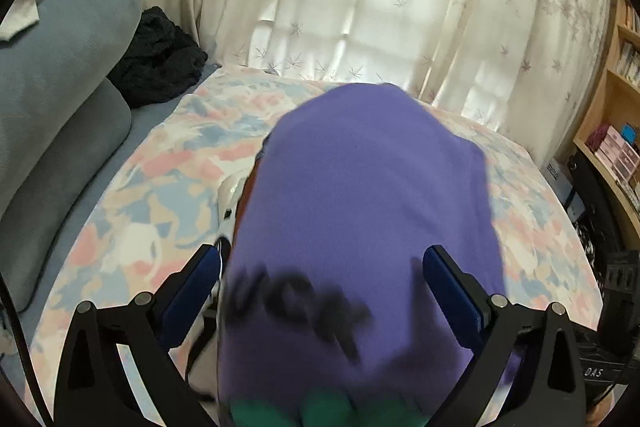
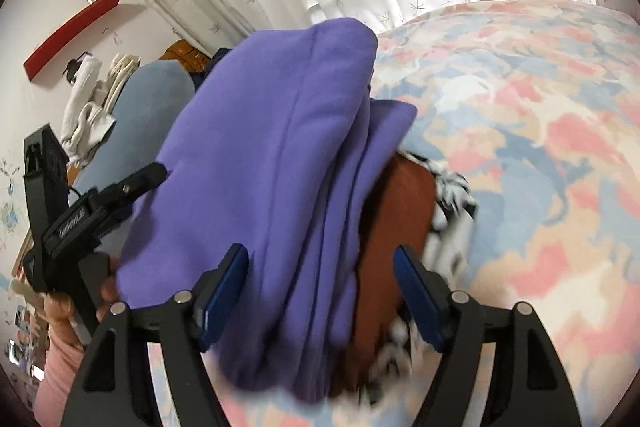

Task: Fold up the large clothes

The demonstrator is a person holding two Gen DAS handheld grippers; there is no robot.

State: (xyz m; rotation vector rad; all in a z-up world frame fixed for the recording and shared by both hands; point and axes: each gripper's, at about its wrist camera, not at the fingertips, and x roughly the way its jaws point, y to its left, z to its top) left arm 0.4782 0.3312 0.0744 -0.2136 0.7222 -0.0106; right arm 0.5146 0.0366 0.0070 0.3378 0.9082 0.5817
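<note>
Two hand-held grippers flanked one folded purple garment (image 1: 360, 195) on the bed (image 1: 160, 187), its long axis running away from both. The left hand-held gripper (image 1: 320, 291) stood wide open, the cloth lying loose between its blue pads. The right hand-held gripper (image 2: 320, 291) also gaped, jaws straddling the purple stack's edge and a rust-brown garment (image 2: 396, 235) beneath. Neither looked nearer; both sat at the near end.

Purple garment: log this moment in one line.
garment: purple garment folded, on stack | left gripper: open, straddling it | right gripper: open, straddling it | surface: bed
</note>
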